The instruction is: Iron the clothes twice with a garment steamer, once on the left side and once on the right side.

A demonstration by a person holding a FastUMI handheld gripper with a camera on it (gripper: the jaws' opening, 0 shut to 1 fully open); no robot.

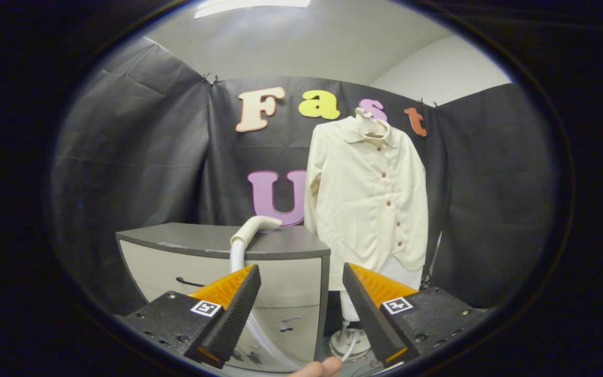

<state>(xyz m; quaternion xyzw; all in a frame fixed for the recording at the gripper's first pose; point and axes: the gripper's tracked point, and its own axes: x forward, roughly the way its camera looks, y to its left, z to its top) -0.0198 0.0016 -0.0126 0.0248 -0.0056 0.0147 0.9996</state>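
Black cloth walls back one cream shirt (367, 204) hanging at one o'clock beyond the open, empty tool (301, 309); one steamer head (255, 226) lies on one grey cabinet (212, 246) at eleven o'clock.

The claw (299, 298) has two wedge-shaped fingers, set wide apart. Each sits on a dark block with screws and a square black-and-white marker.

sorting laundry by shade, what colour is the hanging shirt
Cream long-sleeved button shirt with reddish-brown buttons, clearest in the gripper view.
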